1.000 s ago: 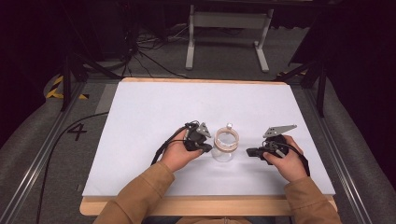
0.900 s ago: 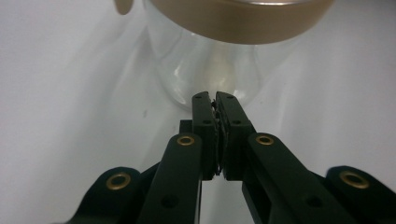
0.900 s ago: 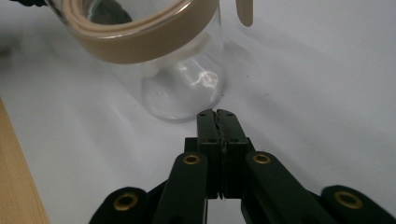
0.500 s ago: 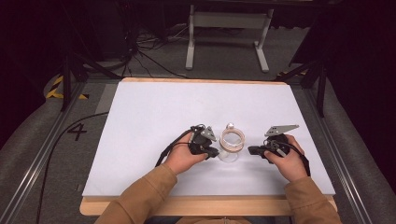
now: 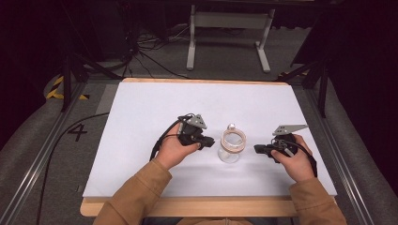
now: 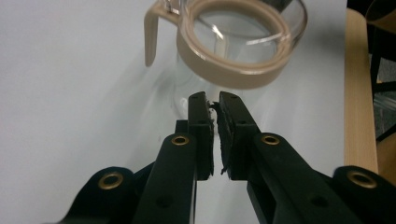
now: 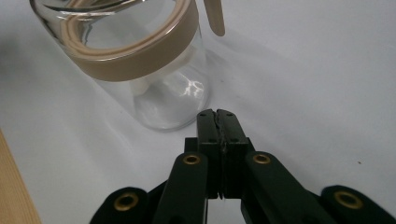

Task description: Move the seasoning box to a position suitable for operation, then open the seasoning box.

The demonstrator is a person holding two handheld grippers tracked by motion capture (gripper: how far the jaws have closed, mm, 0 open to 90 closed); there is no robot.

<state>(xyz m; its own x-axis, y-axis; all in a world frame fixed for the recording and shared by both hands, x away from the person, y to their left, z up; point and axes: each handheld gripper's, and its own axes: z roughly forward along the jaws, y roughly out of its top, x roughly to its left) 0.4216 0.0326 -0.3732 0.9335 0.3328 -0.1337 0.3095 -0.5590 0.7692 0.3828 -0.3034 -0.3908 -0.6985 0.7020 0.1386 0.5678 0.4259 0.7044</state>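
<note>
At the white table (image 5: 141,122), I hold 2 black two-jaw grippers on either side of a clear glass jar with a tan ring around its mouth (image 5: 232,146). The jar stands upright on the white surface, near my edge of the table and between my hands. A small tan tab (image 6: 150,39) hangs from the ring on the jar's far side, away from me.

My left gripper (image 5: 206,141) points at the jar from its left, tips just beside the glass but apart from it. Its jaws have just been opening and now stand a narrow slit apart, with nothing between them; in the left gripper view (image 6: 212,100) they aim at the glass wall below the tan ring.

My right gripper (image 5: 257,149) points at the jar from its right, a little farther off. Its jaws are clenched together on nothing, pads pressed flat, as the right gripper view (image 7: 216,113) shows, with the jar's base just beyond the tips.
</note>
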